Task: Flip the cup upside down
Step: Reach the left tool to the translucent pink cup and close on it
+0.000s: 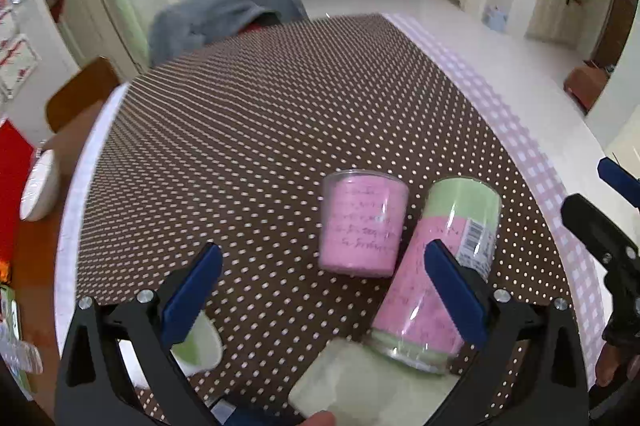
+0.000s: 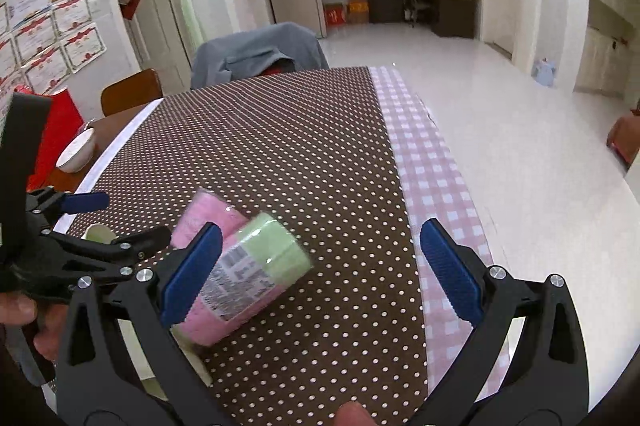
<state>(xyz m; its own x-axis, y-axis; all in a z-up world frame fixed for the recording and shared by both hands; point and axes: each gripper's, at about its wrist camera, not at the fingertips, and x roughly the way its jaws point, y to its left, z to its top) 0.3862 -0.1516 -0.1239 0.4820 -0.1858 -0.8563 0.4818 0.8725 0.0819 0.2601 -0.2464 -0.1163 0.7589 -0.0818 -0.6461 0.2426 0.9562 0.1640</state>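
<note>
Two clear cups lined with coloured paper stand on the brown dotted tablecloth. The short pink cup rests base up. The tall pink-and-green cup also rests base up, with a barcode label, and looks tilted. My left gripper is open; its right finger overlaps the tall cup, and contact cannot be told. In the right wrist view the tall cup and pink cup lie lower left. My right gripper is open and empty; its left finger is in front of the tall cup.
A pale green square coaster and a round one lie near the table's front edge. A white bowl sits on the bare wood at left. A chair draped in grey cloth stands at the far end. A pink checked strip borders the right edge.
</note>
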